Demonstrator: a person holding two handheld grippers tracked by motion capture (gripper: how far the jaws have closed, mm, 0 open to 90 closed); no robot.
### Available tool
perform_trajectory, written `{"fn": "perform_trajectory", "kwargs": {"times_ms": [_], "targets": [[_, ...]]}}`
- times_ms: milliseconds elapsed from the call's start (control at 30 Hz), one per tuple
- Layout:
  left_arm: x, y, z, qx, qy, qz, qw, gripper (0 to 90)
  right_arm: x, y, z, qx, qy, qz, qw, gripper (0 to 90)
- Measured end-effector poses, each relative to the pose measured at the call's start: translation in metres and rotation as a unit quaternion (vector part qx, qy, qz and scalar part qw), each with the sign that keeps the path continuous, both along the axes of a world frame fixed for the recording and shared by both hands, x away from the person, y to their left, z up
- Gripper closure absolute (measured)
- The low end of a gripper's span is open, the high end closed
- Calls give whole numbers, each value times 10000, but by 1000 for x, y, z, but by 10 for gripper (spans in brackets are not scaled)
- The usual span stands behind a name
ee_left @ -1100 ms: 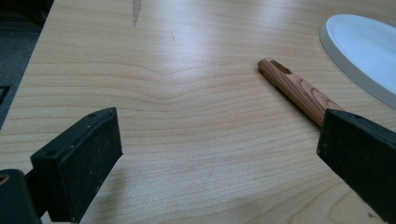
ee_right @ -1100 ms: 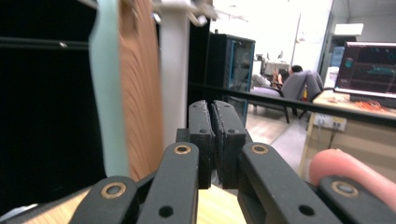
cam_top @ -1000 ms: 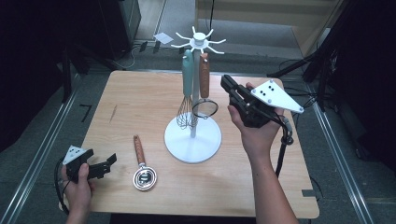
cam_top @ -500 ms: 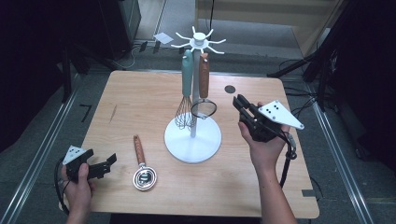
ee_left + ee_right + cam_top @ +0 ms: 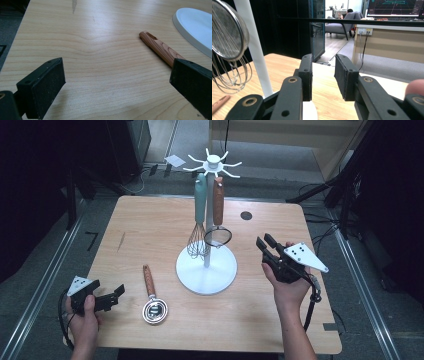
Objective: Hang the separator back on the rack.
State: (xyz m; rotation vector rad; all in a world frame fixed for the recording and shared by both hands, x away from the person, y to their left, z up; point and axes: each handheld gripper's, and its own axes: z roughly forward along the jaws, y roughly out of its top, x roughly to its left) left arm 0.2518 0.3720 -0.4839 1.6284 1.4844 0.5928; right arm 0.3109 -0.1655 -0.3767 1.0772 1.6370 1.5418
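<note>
Wooden worktop (image 5: 150, 230) carries white utensil stand (image 5: 206, 265) at centre: round base, upright pole, spoked top. Teal-handled whisk (image 5: 199, 220) and wood-handled mesh strainer (image 5: 218, 220) hang from it, side by side. Right gripper (image 5: 266, 247) held just right of stand base, fingers (image 5: 305, 75) pointing toward pole, having just been opening, narrow gap, nothing between; strainer near, apart. Wood-handled steel scoop (image 5: 152, 297) lies flat left of base. Left gripper (image 5: 119, 292) at front-left corner, fingers (image 5: 42, 86) wide apart, empty; scoop handle just ahead of them.
</note>
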Motion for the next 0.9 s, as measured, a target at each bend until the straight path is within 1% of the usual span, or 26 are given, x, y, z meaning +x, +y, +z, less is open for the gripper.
{"fn": "perform_trajectory", "kwargs": {"times_ms": [33, 100, 200, 233, 300, 333, 367, 433, 467, 533, 600, 667, 700, 733, 767, 800, 867, 900], "targets": [[0, 0, 0, 2, -1, 5, 10000, 1, 0, -1, -2, -35, -5, -8, 10000, 678], [0, 0, 0, 15, 3, 2, 10000, 1, -1, -3, -6, -96, 84, -28, 9999, 622], [0, 0, 0, 45, -3, 3, 10000, 1, -3, -5, -12, -325, 201, -141, 9992, 567], [0, 0, 0, 47, -7, -15, 10000, 1, -4, -5, -14, -388, 176, -150, 9990, 557], [-1, -1, 0, 43, -48, -67, 10000, 1, -6, -7, -18, -397, 256, -142, 9988, 541], [-2, -1, 1, 45, -46, -100, 9999, 1, -8, -9, -22, -436, 265, -191, 9985, 519], [-2, -1, 1, 36, -69, -187, 9998, 1, -8, -11, -25, -448, 298, -208, 9983, 513], [-3, -3, 2, 84, -59, -296, 9995, 4, -11, -15, -32, -396, 405, -224, 9981, 487], [-3, -6, 3, 156, -46, -212, 9996, 60, -12, -18, -38, -331, 486, -187, 9981, 486], [-3, -11, 3, 191, 46, -93, 9998, 167, -15, -21, -46, -293, 571, -144, 9978, 446], [-5, -18, 4, 288, 30, -252, 9993, 236, -18, -24, -55, -267, 730, -157, 9968, 408], [-8, -25, 5, 292, -2, -448, 9986, 348, -23, -27, -64, -410, 704, -242, 9964, 391], [-9, -28, 5, 237, -10, -551, 9982, 408, -25, -28, -68, -484, 665, -258, 9963, 384], [-10, -30, 5, 173, -7, -592, 9981, 471, -29, -30, -72, -496, 661, -274, 9962, 380], [-11, -31, 6, 30, 26, -671, 9977, 519, -31, -31, -74, -503, 671, -289, 9961, 380], [-11, -32, 5, -64, 71, -723, 9973, 592, -33, -32, -77, -523, 673, -299, 9959, 380], [-13, -35, 5, -179, 158, -821, 9963, 709, -38, -34, -81, -555, 623, -340, 9959, 399], [-14, -35, 5, -225, 153, -878, 9958, 757, -40, -34, -82, -557, 621, -353, 9959, 405]]}}
